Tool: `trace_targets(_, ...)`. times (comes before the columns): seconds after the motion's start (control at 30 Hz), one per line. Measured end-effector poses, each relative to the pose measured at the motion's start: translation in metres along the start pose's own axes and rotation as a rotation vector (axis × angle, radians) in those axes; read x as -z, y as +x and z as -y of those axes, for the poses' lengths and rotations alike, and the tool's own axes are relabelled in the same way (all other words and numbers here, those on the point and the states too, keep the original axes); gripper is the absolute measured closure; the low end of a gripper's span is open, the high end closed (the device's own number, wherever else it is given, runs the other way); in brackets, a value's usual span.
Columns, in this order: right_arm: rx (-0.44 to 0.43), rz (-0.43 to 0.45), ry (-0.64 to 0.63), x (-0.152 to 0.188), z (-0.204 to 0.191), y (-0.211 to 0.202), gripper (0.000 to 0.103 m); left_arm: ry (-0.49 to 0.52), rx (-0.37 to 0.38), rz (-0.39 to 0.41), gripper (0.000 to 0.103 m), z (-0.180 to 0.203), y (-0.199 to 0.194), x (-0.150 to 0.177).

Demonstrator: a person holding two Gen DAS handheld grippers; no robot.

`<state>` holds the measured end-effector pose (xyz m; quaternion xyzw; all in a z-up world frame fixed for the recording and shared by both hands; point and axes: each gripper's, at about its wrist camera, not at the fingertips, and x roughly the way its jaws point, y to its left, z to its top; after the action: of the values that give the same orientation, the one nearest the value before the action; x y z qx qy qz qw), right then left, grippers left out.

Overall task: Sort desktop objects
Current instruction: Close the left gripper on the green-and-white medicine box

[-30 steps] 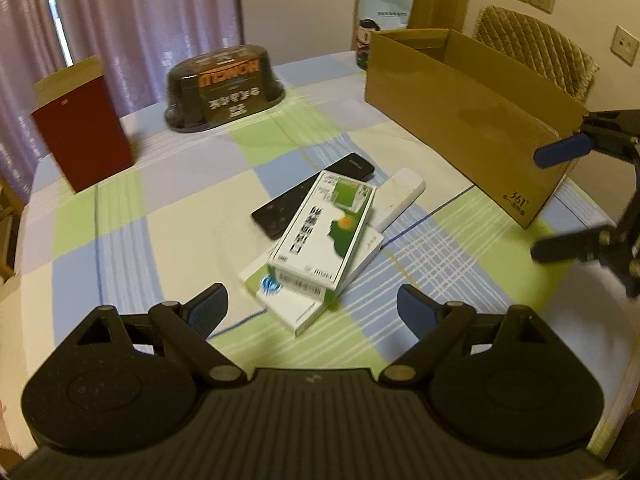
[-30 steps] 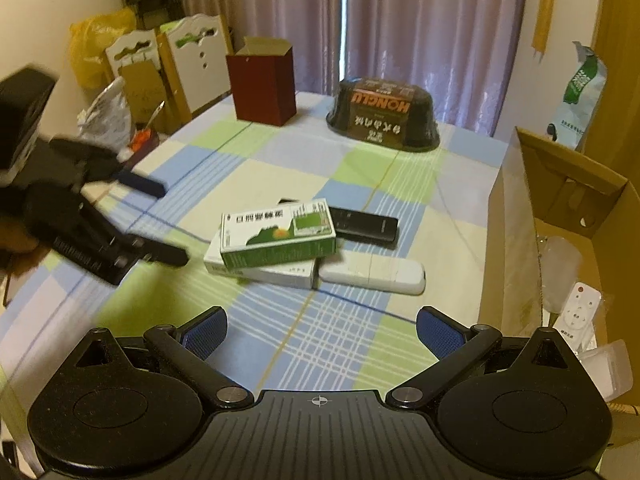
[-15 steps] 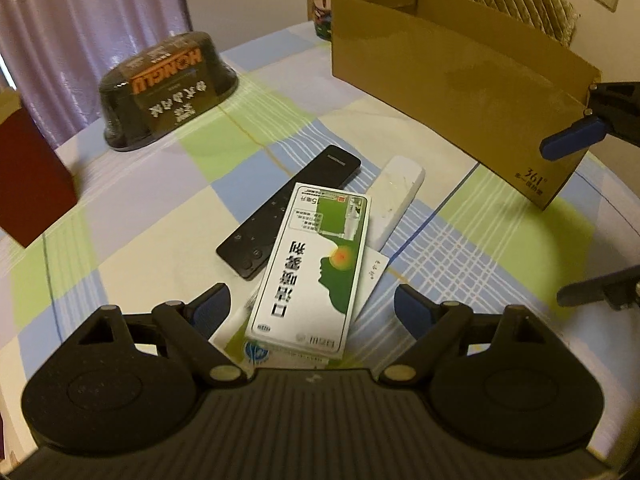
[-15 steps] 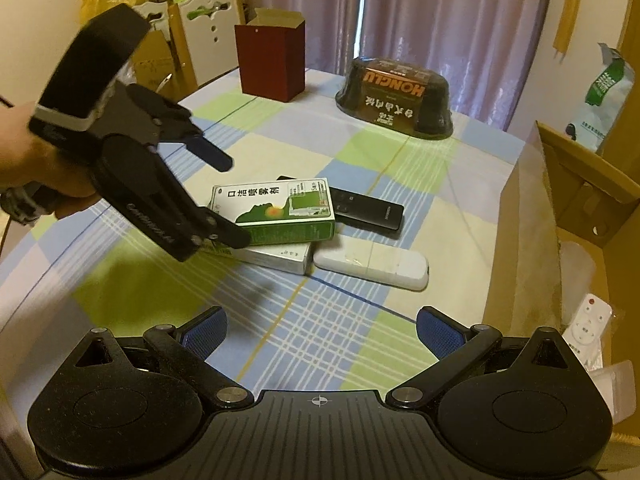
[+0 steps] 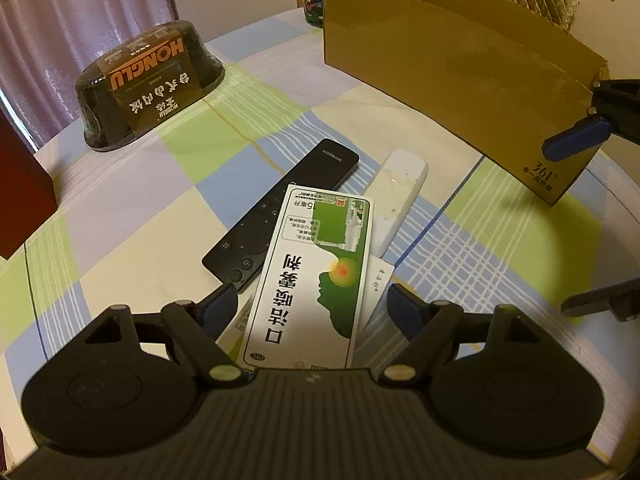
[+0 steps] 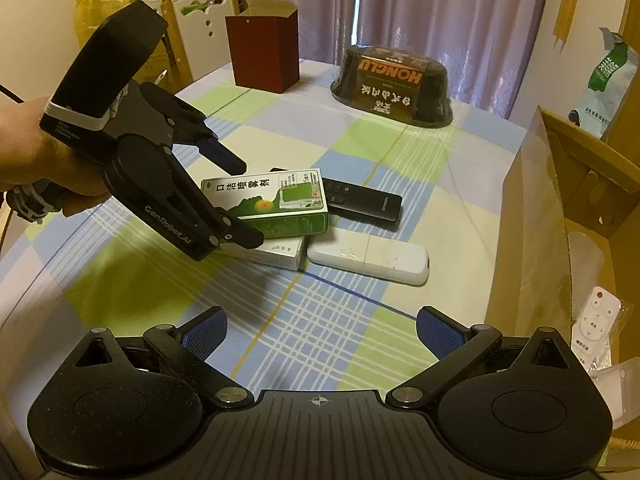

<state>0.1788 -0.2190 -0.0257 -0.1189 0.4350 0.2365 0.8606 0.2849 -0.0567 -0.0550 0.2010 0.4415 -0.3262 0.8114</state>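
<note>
Two handheld grippers work over a checked tablecloth, the left one straddling a green and white medicine box.

Left gripper (image 6: 248,202), held in a person's hand (image 6: 48,156), has its jaws spread wide, one finger either side of the near end of the medicine box (image 5: 312,276), with no clear squeeze on it. That box lies on top of a white box (image 6: 276,252) near the middle of the table (image 5: 132,216). A black remote (image 5: 280,216) lies touching the stack on its far side, and a white remote (image 6: 368,258) lies just beside it, toward the cardboard box (image 5: 452,64) at the table's right edge. Inside the cardboard box lies a small white remote (image 6: 596,320). Right gripper (image 6: 320,330) hovers above the near edge, jaws wide apart and holding nothing. Toward the far edge stand a dark red box (image 6: 262,54) and a black wrapped package (image 6: 394,84).
</note>
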Motion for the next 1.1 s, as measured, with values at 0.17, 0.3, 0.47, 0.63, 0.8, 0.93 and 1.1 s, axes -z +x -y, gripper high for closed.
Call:
trace_targets(0.17, 0.003, -0.002, 0.001, 0.000, -0.001, 0.000, 0.000, 0.005, 0.004, -0.004, 0.030, 0.000, 0.003, -0.002)
trace_targets(0.3, 0.006, -0.003, 0.001, 0.001, -0.001, 0.000, 0.000, 0.004, 0.003, -0.010, 0.044, -0.001, 0.007, -0.003)
trace_targets(0.47, 0.009, 0.003, -0.001, 0.002, 0.000, 0.001, 0.000, 0.003, 0.004, -0.014, 0.048, -0.002, 0.009, -0.003)
trace_targets(0.63, 0.005, 0.001, -0.012, 0.001, 0.000, 0.003, 0.000, -0.014, -0.011, 0.014, 0.052, -0.003, -0.004, 0.002)
trace_targets(0.8, -0.014, -0.008, -0.066, -0.005, -0.008, 0.011, 0.000, -0.063, -0.052, 0.039, 0.053, -0.010, -0.030, 0.017)
trace_targets(0.93, -0.034, -0.019, -0.121, -0.012, -0.016, 0.021, 0.000, -0.117, -0.094, 0.047, 0.053, -0.018, -0.050, 0.039)
trace_targets(1.1, -0.060, -0.033, -0.190, -0.022, -0.027, 0.032, 0.000, -0.203, -0.134, 0.047, 0.053, -0.022, -0.069, 0.072)
